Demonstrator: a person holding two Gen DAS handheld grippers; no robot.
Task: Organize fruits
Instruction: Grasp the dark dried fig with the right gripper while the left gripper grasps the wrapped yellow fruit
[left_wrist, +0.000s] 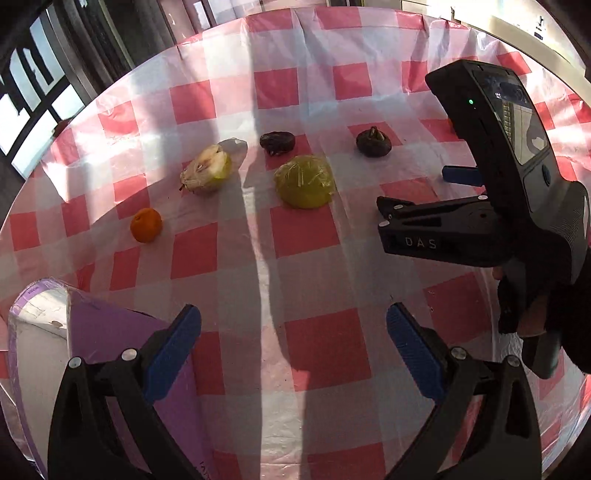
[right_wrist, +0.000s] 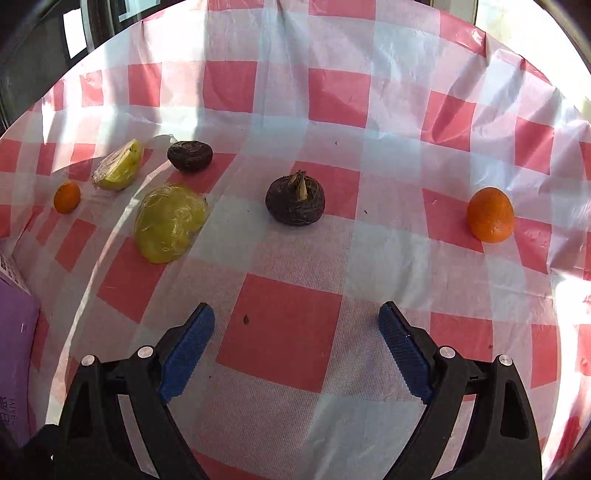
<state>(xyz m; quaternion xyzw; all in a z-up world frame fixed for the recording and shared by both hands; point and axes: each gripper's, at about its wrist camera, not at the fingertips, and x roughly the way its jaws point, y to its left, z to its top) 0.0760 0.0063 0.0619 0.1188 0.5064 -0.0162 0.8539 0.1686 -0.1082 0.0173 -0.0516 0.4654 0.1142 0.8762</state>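
Fruits lie spread over a red-and-white checked tablecloth. On the left sit a small orange and a cut pear half. A plastic-wrapped yellow-green fruit rests mid-table. Behind it are two dark round fruits, one flat and one with a stem. A larger orange lies far right. My left gripper is open over bare cloth. My right gripper is open too, short of the stemmed fruit, and its body shows in the left wrist view.
A purple box stands at the near left corner, beside my left gripper's left finger. A gloved hand holds the right gripper's handle. Windows and dark frames lie beyond the table's far left edge.
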